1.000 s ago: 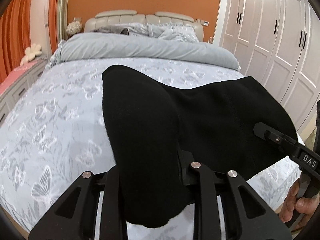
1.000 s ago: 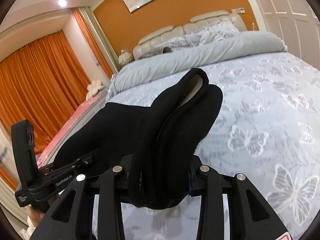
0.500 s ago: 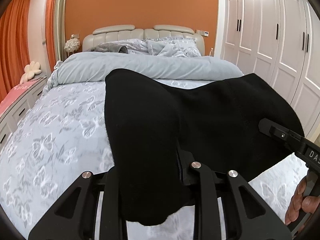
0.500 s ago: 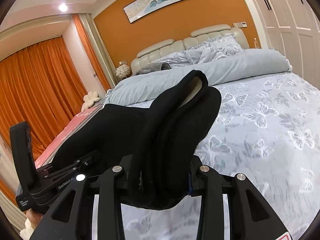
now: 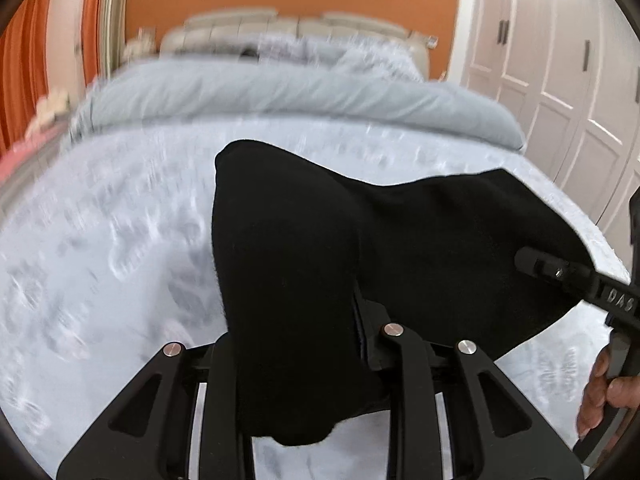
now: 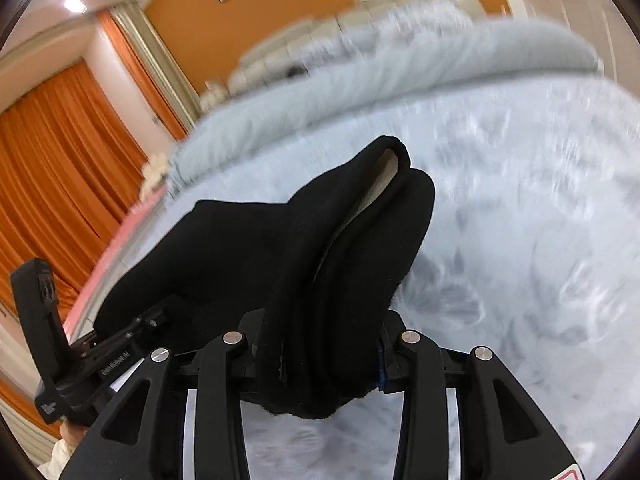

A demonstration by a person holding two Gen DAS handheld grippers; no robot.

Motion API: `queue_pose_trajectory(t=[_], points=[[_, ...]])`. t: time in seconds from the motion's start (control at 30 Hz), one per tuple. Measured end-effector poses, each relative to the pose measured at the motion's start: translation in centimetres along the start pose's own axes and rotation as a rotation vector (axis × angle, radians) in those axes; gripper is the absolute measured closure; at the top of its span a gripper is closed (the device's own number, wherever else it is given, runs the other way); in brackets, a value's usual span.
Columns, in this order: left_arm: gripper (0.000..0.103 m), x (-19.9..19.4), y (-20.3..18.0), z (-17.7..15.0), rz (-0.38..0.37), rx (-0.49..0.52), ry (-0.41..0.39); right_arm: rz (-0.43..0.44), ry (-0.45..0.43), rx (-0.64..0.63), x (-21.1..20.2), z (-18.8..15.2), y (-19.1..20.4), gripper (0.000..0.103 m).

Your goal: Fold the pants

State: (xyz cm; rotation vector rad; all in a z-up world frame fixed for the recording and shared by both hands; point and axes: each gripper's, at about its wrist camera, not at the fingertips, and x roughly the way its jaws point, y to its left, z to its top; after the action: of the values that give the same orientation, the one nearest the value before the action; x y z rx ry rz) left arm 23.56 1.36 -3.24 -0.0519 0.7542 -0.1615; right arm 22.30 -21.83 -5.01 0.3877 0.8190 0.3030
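Swinging hard now: whole bedroom smeared into blur where half a second back it sat crisp. Means the carry over the bed is under way, fold not yet laid.

Far left, orange pleated curtains (image 6: 60, 184), well clear. Next, left gripper (image 5: 296, 344), pinched tight on one bunched end of the thick black fleece pants (image 5: 420, 248), cloth draped over the fingers and held up above the pale butterfly-print bedsheet (image 5: 100, 280). Across the span, right gripper (image 6: 320, 344), jaws easing apart yet pads pressing the doubled black edge, pale lining showing in the fold.

Beyond, rolled grey duvet (image 5: 280, 92) across the bed, white wardrobe doors (image 5: 560, 100) at right. Nothing on the sheet in the way.
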Motion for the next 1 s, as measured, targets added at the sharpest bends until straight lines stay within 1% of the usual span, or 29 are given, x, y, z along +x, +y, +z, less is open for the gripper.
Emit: queue_pose_trajectory(t=[0.03,0.07,0.1,0.13,0.2,0.23,0.3,0.33,0.37,0.43,0.5,0.57,0.6,0.63,0.67,0.7,0.73,0.77,0.8,0.83,0.87,0.9,0.93,0.97,1.0], points=[[0.075,1.0,0.4,-0.5,0.009,-0.016,0.025,-0.033,0.02,0.011,1.1,-0.7,-0.8,0.057],[0.07,1.8,0.8,-1.2,0.024,-0.025,0.03,-0.035,0.026,0.021,1.5,-1.0,-1.5,0.042],[0.069,1.9,1.0,-1.6,0.026,-0.025,0.014,-0.021,0.035,0.039,1.7,-1.3,-2.2,0.039],[0.066,1.7,0.9,-1.9,0.029,-0.011,0.0,0.011,0.042,0.071,1.7,-1.3,-2.9,0.037],[0.066,1.5,0.6,-1.8,0.037,0.007,0.005,0.029,0.06,0.103,1.6,-1.1,-3.1,0.037],[0.066,1.4,0.6,-1.7,0.036,-0.008,0.011,0.031,0.068,0.109,1.5,-1.1,-3.0,0.037],[0.067,1.5,1.0,-1.6,0.031,-0.045,0.03,0.025,0.059,0.063,1.3,-1.3,-2.2,0.049],[0.07,1.4,1.2,-1.5,0.019,-0.065,0.032,0.023,0.056,0.046,1.0,-1.3,-1.9,0.059],[0.073,1.1,1.4,-1.5,0.008,-0.078,0.03,0.032,0.056,0.036,0.3,-1.1,-1.3,0.064],[0.076,0.2,1.4,-1.3,-0.004,-0.086,0.027,0.071,0.052,0.039,-1.0,-0.3,-0.5,0.068],[0.077,-1.2,1.3,-1.0,-0.016,-0.086,0.018,0.096,0.048,0.025,-2.9,0.1,0.4,0.068],[0.077,-2.3,0.9,-1.1,-0.012,-0.073,0.017,0.09,0.065,-0.005,-3.8,-0.3,0.9,0.068],[0.077,-2.6,0.8,-1.3,-0.014,-0.07,0.027,0.065,0.085,-0.006,-3.6,-0.8,0.5,0.067],[0.075,-2.5,0.8,-1.6,-0.022,-0.071,0.056,0.032,0.112,0.011,-2.6,-1.5,-0.3,0.064],[0.066,-2.1,0.8,-2.1,-0.02,-0.072,0.082,0.013,0.129,0.029,-2.0,-2.0,-1.0,0.055],[0.061,-1.3,0.8,-2.6,-0.001,-0.062,0.108,-0.008,0.16,0.075,-0.8,-3.0,-2.5,0.049],[0.055,-0.4,0.8,-3.4,0.036,-0.037,0.125,0.027,0.157,0.122,-0.8,-3.2,-3.7,0.042],[0.054,-0.5,0.9,-3.8,0.033,-0.036,0.119,0.035,0.154,0.156,-1.3,-3.1,-4.1,0.042],[0.054,-1.0,0.9,-3.8,0.032,-0.036,0.109,0.011,0.151,0.159,-1.9,-2.5,-4.0,0.042],[0.054,-1.7,0.7,-3.7,0.04,-0.029,0.101,-0.036,0.13,0.144,-3.1,-2.0,-3.6,0.042],[0.054,-2.7,0.6,-3.4,0.057,-0.018,0.085,-0.092,0.071,0.114,-4.9,-1.4,-2.9,0.038],[0.054,-4.3,0.6,-3.0,0.083,-0.011,0.049,-0.137,0.024,0.087,-6.5,-1.1,-2.2,0.038],[0.046,-5.5,0.6,-2.9,0.105,-0.009,0.018,-0.164,-0.02,0.052,-8.2,-0.7,-1.3,0.037],[0.03,-7.0,0.6,-2.8,0.139,-0.004,-0.03,-0.151,-0.049,0.022,-9.2,-0.7,-0.6,0.037],[0.023,-9.2,0.4,-2.6,0.184,0.006,-0.103,-0.133,-0.068,-0.024,-9.9,-0.7,0.5,0.04]])
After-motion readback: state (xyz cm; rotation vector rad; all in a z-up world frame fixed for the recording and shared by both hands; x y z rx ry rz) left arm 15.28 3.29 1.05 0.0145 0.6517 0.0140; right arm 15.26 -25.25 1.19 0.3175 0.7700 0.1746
